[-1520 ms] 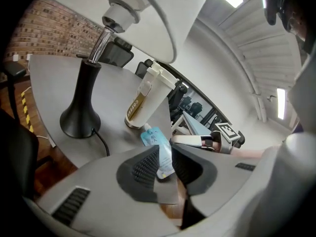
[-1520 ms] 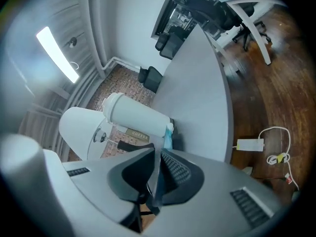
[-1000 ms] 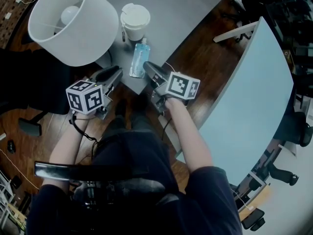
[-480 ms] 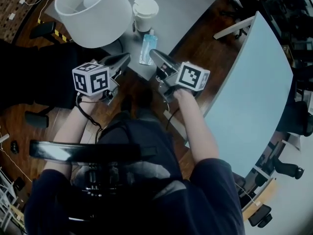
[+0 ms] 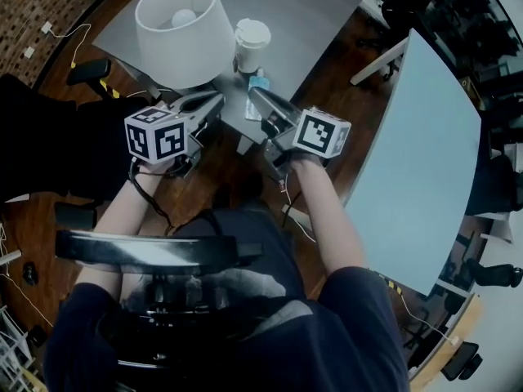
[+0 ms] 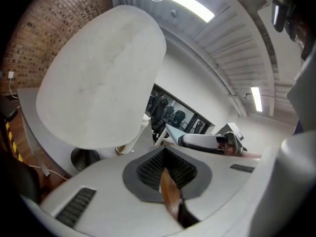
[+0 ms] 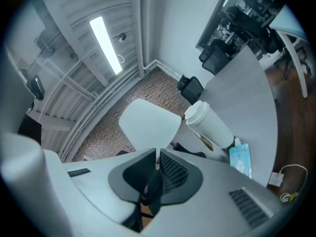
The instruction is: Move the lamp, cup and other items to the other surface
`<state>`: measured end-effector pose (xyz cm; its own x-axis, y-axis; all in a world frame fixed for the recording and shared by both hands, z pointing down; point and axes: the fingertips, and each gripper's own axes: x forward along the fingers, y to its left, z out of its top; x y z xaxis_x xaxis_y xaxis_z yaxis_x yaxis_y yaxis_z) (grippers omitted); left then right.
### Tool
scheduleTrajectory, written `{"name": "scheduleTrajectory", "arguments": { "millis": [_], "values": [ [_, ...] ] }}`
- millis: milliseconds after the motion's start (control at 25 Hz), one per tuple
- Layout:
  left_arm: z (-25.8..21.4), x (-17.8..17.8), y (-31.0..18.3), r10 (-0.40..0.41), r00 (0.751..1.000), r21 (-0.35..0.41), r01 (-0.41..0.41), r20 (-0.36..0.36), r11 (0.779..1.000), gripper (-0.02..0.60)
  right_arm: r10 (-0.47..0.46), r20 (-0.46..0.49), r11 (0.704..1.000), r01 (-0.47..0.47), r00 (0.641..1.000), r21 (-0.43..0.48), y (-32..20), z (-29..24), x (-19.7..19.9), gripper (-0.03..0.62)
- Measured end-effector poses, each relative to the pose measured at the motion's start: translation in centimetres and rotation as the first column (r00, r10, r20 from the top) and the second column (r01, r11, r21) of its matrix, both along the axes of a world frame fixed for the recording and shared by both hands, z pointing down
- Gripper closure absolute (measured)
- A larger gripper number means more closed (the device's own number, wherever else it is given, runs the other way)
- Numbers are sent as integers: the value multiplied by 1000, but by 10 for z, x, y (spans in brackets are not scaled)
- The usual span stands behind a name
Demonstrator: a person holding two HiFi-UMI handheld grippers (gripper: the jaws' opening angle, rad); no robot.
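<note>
Grey table (image 5: 315, 11) bears lamp (image 5: 181, 31) just ahead of clenched, empty left claw (image 5: 216, 100), right claw (image 5: 253, 95).

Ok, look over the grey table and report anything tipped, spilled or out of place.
Nothing stands out. The lamp stands upright, the lidded cup is upright beside it with no spill, and the small pouch lies flat near the corner of the table.
</note>
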<state>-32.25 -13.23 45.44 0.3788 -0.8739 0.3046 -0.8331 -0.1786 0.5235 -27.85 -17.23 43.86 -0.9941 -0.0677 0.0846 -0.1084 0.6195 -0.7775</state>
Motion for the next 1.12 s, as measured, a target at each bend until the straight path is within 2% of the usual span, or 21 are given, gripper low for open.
{"name": "scheduleTrajectory", "arguments": {
  "millis": [160,520,800,960,1120],
  "values": [
    [-32,5,10,28,998,70,-24,-53,997,592,44,25,997,-46,999,65,14,-30,7,595],
    [-79,45,3,117,992,176,-108,-41,978,591,107,56,975,-116,993,192,26,-81,52,617],
    [-85,90,1,221,974,182,-209,-48,961,592,142,112,957,-165,984,239,43,-113,89,617],
    [-81,133,2,296,953,167,-283,-59,944,592,203,122,933,-230,972,278,50,-127,129,617],
    [-80,181,20,341,938,161,-329,-57,931,592,244,121,921,-269,962,282,69,-124,179,617]
  ]
}}
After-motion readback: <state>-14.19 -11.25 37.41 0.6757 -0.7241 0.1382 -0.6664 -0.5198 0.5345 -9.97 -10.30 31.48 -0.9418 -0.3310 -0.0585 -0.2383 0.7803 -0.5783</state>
